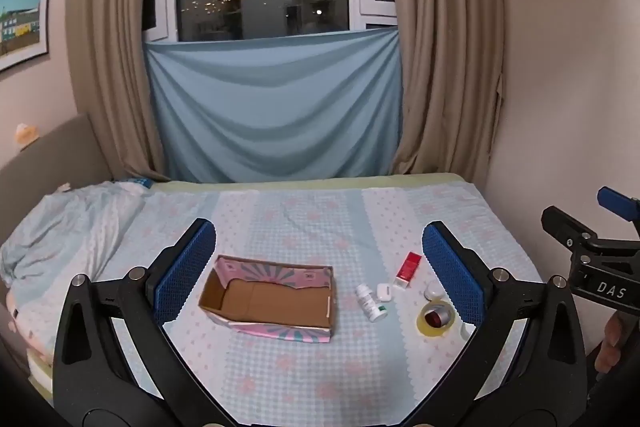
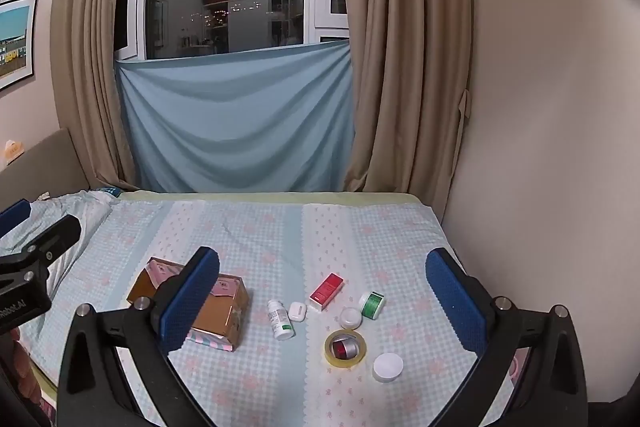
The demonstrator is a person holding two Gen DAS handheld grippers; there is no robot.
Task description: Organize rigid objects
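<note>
An open cardboard box (image 1: 272, 301) (image 2: 218, 315) with pink patterned sides lies on the bed. To its right lie a white pill bottle (image 1: 370, 303) (image 2: 280, 319), a small white case (image 1: 385, 291) (image 2: 297, 311), a red carton (image 1: 408, 269) (image 2: 327, 291), a yellow tape ring (image 1: 435, 319) (image 2: 345, 349) around a red and grey item, a green jar (image 2: 372, 303), a small white jar (image 2: 351, 317) and a white round lid (image 2: 388, 367). My left gripper (image 1: 318, 267) is open above the box. My right gripper (image 2: 322, 301) is open above the small items. Both are empty.
The bed has a light blue checked sheet (image 1: 320, 367). A crumpled blanket (image 1: 60, 227) lies at the left. A beige wall (image 2: 540, 187) runs along the right edge. Curtains and a window with a blue cloth (image 1: 276, 115) stand behind the bed.
</note>
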